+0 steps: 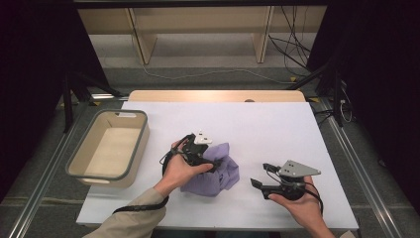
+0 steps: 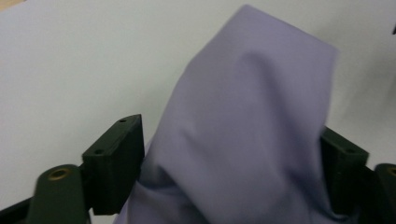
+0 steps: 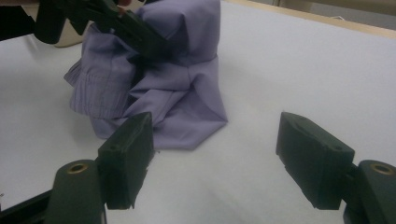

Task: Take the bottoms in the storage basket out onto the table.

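Observation:
A crumpled lilac cloth (image 1: pixel 224 174) lies near the middle of the white table (image 1: pixel 262 124). My left gripper (image 1: pixel 210 161) reaches into its upper left part from above. In the left gripper view (image 2: pixel 231 163) the jaws stand wide, and a raised fold of the cloth (image 2: pixel 247 116) bulges loosely between them without being pinched. The right gripper view shows the cloth (image 3: pixel 182 107) heaped ahead, with the left gripper (image 3: pixel 140 32) around its top fold. My right gripper (image 1: pixel 261 174) rests to the cloth's right, open, with nothing between its jaws (image 3: pixel 215 154).
A beige basket with a grey rim (image 1: pixel 143 134) stands at the table's left side. Bare white table lies behind and to the right of the cloth. Dark stands and cables are on the floor beyond the far edge.

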{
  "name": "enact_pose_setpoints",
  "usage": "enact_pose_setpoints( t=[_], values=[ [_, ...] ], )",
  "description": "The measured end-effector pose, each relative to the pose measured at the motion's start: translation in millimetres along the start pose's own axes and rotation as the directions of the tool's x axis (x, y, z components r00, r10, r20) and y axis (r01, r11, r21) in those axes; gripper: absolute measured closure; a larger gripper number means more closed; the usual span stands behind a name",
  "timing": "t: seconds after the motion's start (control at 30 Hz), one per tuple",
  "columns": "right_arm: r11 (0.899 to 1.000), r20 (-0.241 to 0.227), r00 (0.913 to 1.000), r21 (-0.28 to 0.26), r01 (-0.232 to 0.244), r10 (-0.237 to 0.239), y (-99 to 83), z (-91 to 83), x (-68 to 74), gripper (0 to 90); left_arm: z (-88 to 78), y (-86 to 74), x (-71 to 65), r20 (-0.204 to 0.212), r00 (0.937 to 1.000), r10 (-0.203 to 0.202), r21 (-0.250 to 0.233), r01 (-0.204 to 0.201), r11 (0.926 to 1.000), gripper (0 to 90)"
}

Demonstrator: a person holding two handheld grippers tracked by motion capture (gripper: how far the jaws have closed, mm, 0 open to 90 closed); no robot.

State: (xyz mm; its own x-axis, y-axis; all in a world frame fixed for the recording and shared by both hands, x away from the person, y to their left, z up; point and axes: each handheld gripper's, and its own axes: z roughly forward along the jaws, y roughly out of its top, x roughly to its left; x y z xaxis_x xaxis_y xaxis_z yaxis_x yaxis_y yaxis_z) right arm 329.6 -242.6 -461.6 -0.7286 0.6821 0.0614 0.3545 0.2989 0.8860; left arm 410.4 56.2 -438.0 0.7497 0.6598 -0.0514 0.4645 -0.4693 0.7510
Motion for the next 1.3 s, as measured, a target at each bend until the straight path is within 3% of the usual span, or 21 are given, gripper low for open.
enact_pose_setpoints(
  t=[0.3,0.53,0.67,1.03,1.13,1.3],
  values=[
    [1.0,0.001,1.0,0.0,-0.003,0.003,-0.2,0.0,-0.1,28.5,-27.6,-14.0,0.4,0.02,0.9998,0.002,-0.047,-0.001,0.9989,15.5],
    [1.0,0.005,1.0,-0.003,-0.008,0.008,-0.3,-0.8,-0.9,28.2,-50.2,-36.5,1.1,0.047,0.9988,0.008,-0.092,-0.004,0.9958,15.4],
    [1.0,0.01,0.9999,-0.001,-0.013,0.013,-0.4,-1.2,-2.2,28.0,-59.3,-50.2,1.4,0.043,0.9991,0.007,-0.116,-0.002,0.9933,15.3],
    [1.0,0.018,0.9995,-0.004,-0.025,0.025,-1.7,-1.1,-5.7,27.9,-75.4,-78.2,5.4,0.035,0.9993,-0.012,-0.132,0.017,0.9912,15.3],
    [1.0,0.019,0.9996,-0.005,-0.019,0.019,-1.6,-1.8,-5.5,27.9,-76.1,-82.3,4.1,0.036,0.999,-0.028,-0.139,0.033,0.9898,15.3],
    [1.0,0.02,0.9997,-0.002,-0.016,0.016,-2.3,-4.5,-4.8,27.8,-75.0,-83.0,1.5,0.03,0.9993,-0.022,-0.133,0.026,0.9908,15.3]
  ],
)
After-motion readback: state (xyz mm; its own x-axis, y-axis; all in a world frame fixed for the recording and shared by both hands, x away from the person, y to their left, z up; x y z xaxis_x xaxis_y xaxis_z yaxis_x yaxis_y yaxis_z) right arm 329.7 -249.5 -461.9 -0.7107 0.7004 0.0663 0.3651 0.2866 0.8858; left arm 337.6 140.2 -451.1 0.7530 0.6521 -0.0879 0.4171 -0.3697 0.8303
